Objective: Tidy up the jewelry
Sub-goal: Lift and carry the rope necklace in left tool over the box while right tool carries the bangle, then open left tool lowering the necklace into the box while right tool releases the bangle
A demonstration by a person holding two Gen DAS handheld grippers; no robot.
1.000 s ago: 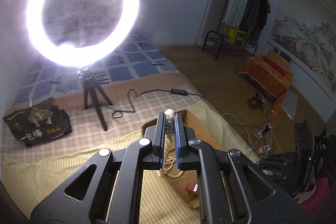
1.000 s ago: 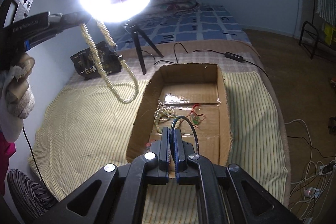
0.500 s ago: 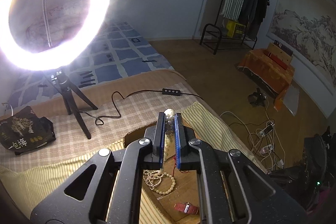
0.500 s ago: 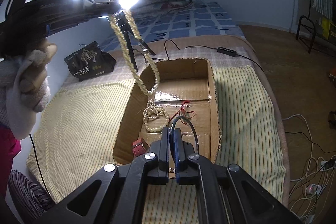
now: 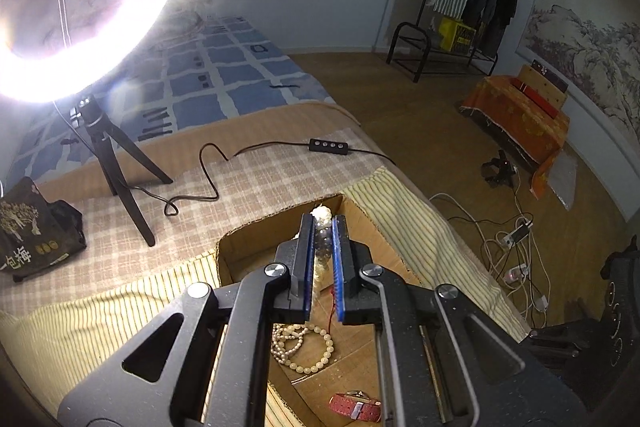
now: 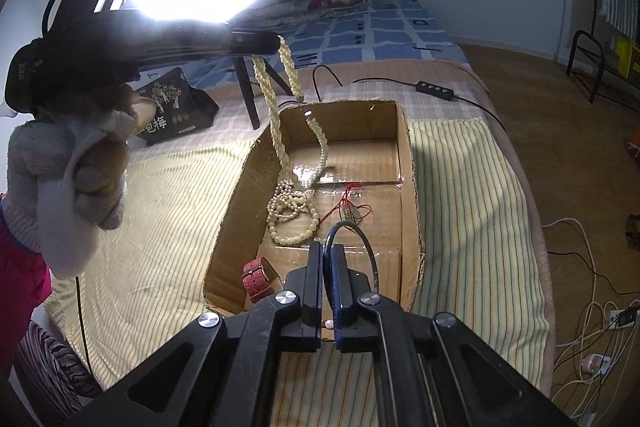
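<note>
Lowered from upper left of the right wrist view, the left gripper (image 6: 276, 45) stays clamped on the pearl rope (image 6: 280, 143), whose loop now dips into the cardboard box (image 6: 408, 163) at frame centre; release looks near; right gripper (image 6: 326, 255) pinches a dark bangle (image 6: 360, 231)

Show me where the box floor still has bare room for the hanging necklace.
In the box, the floor is bare along the right wall and at the far end behind the tape seam. Crowded: bead strands left of centre, red-cord pendant mid-floor, red watch in the near-left corner. The necklace hangs over the far-left part.
</note>
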